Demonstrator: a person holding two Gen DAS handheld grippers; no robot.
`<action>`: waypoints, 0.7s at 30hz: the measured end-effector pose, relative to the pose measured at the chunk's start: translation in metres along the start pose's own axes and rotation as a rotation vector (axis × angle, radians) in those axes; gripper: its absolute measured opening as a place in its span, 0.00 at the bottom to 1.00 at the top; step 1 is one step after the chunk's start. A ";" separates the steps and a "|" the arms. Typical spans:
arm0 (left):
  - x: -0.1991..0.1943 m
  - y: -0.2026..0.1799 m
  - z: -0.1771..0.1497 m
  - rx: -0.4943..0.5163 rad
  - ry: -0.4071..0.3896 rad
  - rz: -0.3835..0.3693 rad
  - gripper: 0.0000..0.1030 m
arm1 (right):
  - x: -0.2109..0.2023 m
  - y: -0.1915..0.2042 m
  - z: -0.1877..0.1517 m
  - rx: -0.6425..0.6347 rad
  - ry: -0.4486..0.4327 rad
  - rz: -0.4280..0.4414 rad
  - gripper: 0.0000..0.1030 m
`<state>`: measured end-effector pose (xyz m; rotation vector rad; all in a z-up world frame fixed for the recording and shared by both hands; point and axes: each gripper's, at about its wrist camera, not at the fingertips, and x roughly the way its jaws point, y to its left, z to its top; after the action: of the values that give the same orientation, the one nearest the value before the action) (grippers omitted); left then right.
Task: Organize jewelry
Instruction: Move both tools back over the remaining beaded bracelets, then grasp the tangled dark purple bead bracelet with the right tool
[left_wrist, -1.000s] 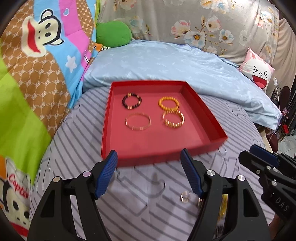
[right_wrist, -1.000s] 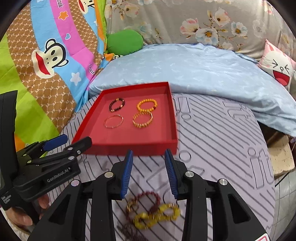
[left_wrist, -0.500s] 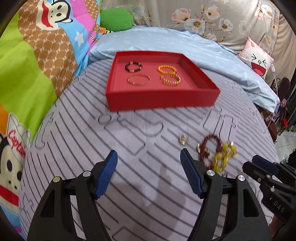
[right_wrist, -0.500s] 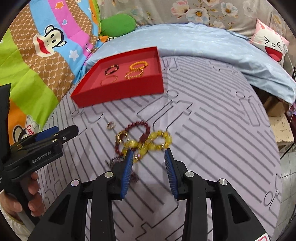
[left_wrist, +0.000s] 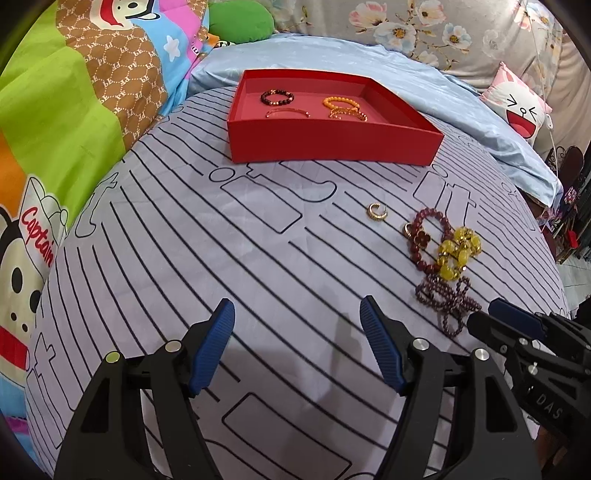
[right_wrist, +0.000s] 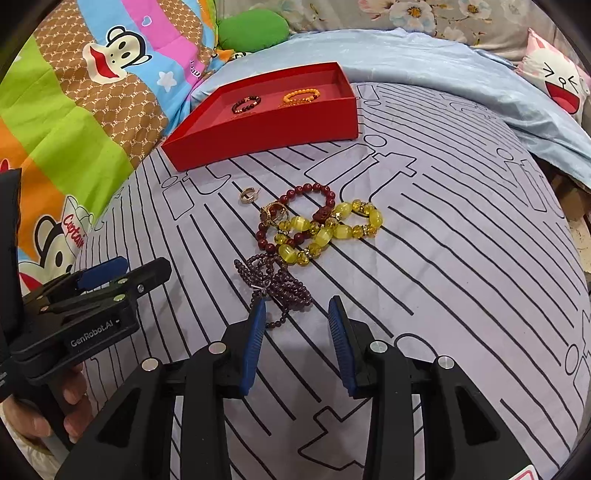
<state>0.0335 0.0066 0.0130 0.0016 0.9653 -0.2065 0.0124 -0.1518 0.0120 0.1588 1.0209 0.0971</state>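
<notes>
Both grippers hang over the striped bed cover (left_wrist: 184, 258) with nothing in them. The left gripper (left_wrist: 297, 341) has its fingers wide apart. The right gripper (right_wrist: 297, 330) is spread too, just before the purple beads (right_wrist: 277, 284). Next come the yellow bracelet (right_wrist: 325, 230), dark red bracelet (right_wrist: 295, 214) and gold ring (right_wrist: 248, 194). The red tray (left_wrist: 332, 144) sits farthest, with four bracelets inside.

"GenRobot.AI": left hand-held gripper (right_wrist: 110, 273) | "DAS": right hand-held gripper (left_wrist: 517, 325) | "Captain": blanket (left_wrist: 37, 236)

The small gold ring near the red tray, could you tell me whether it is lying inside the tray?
No, the small gold ring lies on the striped cloth in front of the red tray, apart from it.
</notes>
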 end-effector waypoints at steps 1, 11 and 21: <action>0.000 0.001 -0.001 -0.003 0.002 -0.002 0.65 | 0.001 0.000 0.000 0.002 0.001 0.001 0.34; 0.002 -0.002 -0.003 0.003 0.013 -0.004 0.65 | 0.014 0.006 0.006 -0.022 0.011 0.004 0.34; 0.006 -0.006 -0.002 0.009 0.024 -0.010 0.65 | 0.014 0.004 0.005 -0.024 0.009 0.021 0.06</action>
<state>0.0343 -0.0003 0.0073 0.0070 0.9886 -0.2207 0.0240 -0.1461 0.0030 0.1475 1.0264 0.1294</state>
